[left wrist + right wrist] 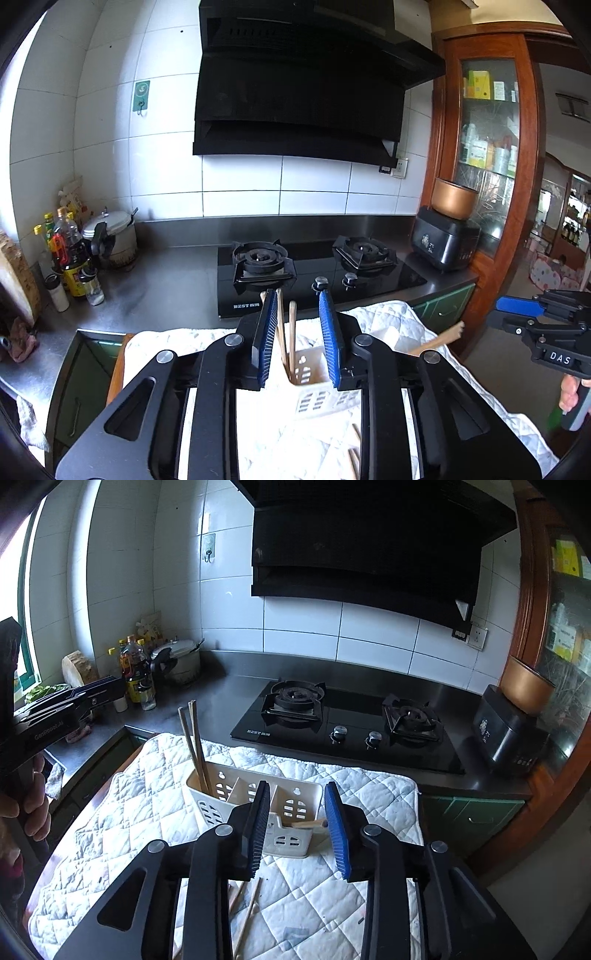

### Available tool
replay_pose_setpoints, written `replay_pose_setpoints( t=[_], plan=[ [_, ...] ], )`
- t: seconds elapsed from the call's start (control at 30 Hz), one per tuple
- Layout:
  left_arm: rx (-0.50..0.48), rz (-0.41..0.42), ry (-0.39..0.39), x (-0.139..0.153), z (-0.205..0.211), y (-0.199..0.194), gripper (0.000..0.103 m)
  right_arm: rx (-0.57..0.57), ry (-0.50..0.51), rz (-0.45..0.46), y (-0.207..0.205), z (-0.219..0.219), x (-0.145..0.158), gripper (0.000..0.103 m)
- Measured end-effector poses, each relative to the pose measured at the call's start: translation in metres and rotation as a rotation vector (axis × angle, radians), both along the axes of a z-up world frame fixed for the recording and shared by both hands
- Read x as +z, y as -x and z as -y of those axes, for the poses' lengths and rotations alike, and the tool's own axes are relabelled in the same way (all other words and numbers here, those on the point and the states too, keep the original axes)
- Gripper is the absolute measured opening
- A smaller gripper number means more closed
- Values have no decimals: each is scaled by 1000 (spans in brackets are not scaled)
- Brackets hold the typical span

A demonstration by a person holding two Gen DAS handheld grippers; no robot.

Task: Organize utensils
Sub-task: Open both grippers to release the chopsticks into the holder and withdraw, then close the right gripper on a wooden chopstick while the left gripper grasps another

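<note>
A white slotted utensil holder (pixel 255 801) stands on a quilted white cloth (pixel 147 812). Two wooden chopsticks (pixel 194 746) stand upright in its left compartment; they also show in the left wrist view (pixel 288 332). A wooden utensil (pixel 308 824) lies low by the holder's right front, and its handle shows in the left wrist view (pixel 436 341). More chopsticks (pixel 247 912) lie on the cloth. My left gripper (pixel 299 306) is open above the holder (pixel 314 391), empty. My right gripper (pixel 297 794) is open and empty just before the holder.
A black two-burner gas hob (pixel 347 723) lies behind the cloth on a steel counter (pixel 221 690). Bottles (pixel 135 668) and a pressure cooker (pixel 181 657) stand at the back left. A black rice cooker (pixel 506 731) with a copper pot (pixel 528 683) stands at the right.
</note>
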State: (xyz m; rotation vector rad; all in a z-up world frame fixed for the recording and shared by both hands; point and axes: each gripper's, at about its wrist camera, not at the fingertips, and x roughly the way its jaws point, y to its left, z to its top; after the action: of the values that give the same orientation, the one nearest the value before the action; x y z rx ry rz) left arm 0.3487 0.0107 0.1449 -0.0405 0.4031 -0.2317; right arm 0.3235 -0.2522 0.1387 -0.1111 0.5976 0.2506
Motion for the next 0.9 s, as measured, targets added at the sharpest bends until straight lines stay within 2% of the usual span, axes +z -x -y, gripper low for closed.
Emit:
replay_pose_setpoints(
  t=[0.07,0.13,0.3,0.37,0.5,0.6,0.7,0.77,0.9],
  plan=[
    [-8,-3,8,-3,-3,19,26,4,-6,6,18,2,-7,32],
    [-5,-10,9,-10,-6,39,33,1,0,9,36,3,-17,33],
    [-1,-57,13,-41,-12,83,36,5,-8,-35,74,1,-61,39],
    [12,-87,17,-58,-15,96,42,3,-1,-60,86,-4,-82,43],
    [32,-135,2,-92,-18,117,44,8,9,-113,105,-15,-124,43],
    [28,-191,48,-114,-26,126,45,6,-10,-150,115,-20,-150,43],
    [64,-205,37,-134,-32,137,45,-3,-3,-173,123,-27,-173,42],
    [86,-216,33,-145,-36,144,51,-10,-11,-194,128,-31,-188,40],
    [112,-254,46,-164,-40,153,52,-22,-42,-236,131,-35,-209,34]
  ],
)
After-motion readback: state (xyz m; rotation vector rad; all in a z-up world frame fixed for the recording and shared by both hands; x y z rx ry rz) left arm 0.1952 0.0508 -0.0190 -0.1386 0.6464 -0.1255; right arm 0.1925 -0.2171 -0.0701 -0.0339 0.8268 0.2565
